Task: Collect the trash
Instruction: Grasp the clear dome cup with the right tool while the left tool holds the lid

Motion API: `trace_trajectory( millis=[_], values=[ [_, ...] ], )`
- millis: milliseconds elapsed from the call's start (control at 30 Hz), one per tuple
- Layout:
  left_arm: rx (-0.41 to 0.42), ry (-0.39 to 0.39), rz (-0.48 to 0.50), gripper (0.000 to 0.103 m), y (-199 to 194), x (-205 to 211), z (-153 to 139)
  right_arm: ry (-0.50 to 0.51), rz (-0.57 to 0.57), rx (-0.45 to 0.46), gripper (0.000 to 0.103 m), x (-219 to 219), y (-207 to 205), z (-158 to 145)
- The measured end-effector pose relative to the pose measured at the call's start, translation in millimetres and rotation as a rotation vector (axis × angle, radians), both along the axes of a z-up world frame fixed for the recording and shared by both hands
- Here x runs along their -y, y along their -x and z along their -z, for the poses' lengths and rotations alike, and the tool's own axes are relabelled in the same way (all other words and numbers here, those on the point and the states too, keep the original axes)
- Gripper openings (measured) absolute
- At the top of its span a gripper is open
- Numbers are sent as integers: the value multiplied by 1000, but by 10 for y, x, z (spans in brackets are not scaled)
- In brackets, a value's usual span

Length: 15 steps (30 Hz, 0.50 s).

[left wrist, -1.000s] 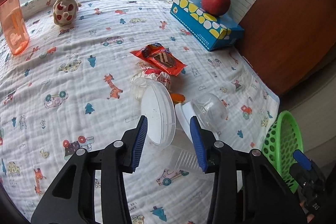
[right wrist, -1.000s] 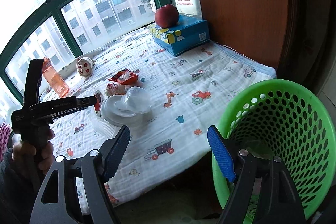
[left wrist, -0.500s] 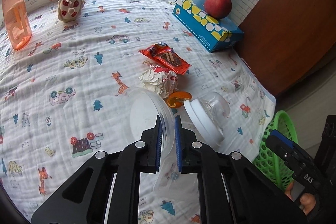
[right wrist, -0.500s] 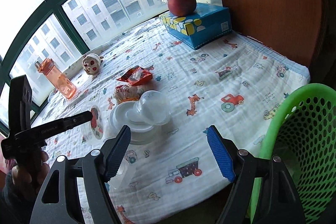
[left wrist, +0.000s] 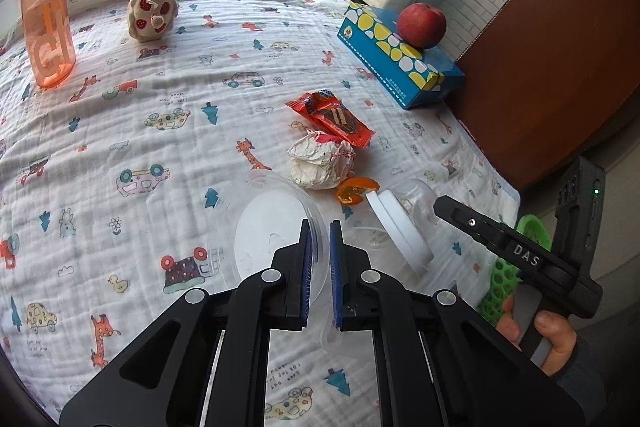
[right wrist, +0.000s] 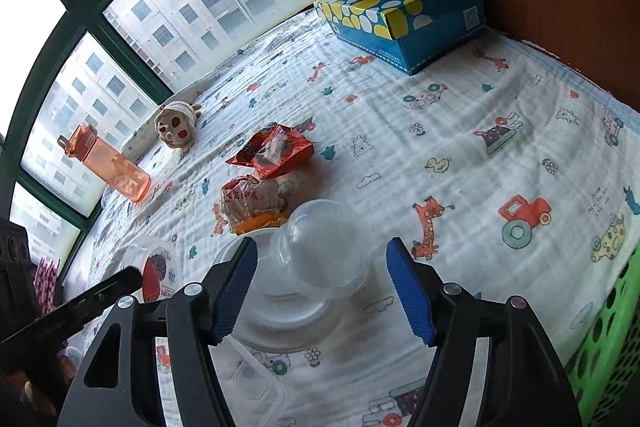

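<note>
Left gripper (left wrist: pixel 319 263): jaws pressed onto the rim of a clear plastic lid (left wrist: pixel 276 231), tilted above the printed cloth (left wrist: pixel 160 75). Right gripper (right wrist: pixel 320 291): jaws spread, just been narrowing, flanking a domed clear cup (right wrist: pixel 320 247) lying on the cloth; contact apparently none. Behind: crumpled wrapper (left wrist: pixel 320 163), orange snack packet (left wrist: pixel 332 119). Green basket (right wrist: pixel 612 347): at the right edge.

Cartoon-print cloth (left wrist: pixel 168 99) carries wrapper (left wrist: pixel 332 119), crumpled paper (left wrist: pixel 320 163), bottle (left wrist: pixel 46 15).
</note>
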State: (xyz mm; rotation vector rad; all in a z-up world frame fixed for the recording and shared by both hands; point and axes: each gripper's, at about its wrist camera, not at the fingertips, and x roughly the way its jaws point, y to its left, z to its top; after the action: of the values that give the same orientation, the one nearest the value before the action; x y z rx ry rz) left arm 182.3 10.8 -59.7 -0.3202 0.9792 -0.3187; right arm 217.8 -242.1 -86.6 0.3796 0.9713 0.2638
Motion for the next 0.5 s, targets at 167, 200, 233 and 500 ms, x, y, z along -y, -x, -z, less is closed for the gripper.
trace_trajectory(
  millis=[167, 200, 233, 500],
  values=[
    [9, 10, 5, 7, 18, -15, -43, -52, 16, -50, 60, 15, -139, 148],
    [9, 10, 6, 7, 18, -16, -47, -64, 22, -61, 57, 20, -152, 173],
    [8, 12, 5, 7, 19, -20, -50, -75, 24, -68, 54, 24, -165, 194],
    [16, 17, 16, 7, 57, 25, -101, -24, 9, -12, 53, 22, -64, 62]
  ],
)
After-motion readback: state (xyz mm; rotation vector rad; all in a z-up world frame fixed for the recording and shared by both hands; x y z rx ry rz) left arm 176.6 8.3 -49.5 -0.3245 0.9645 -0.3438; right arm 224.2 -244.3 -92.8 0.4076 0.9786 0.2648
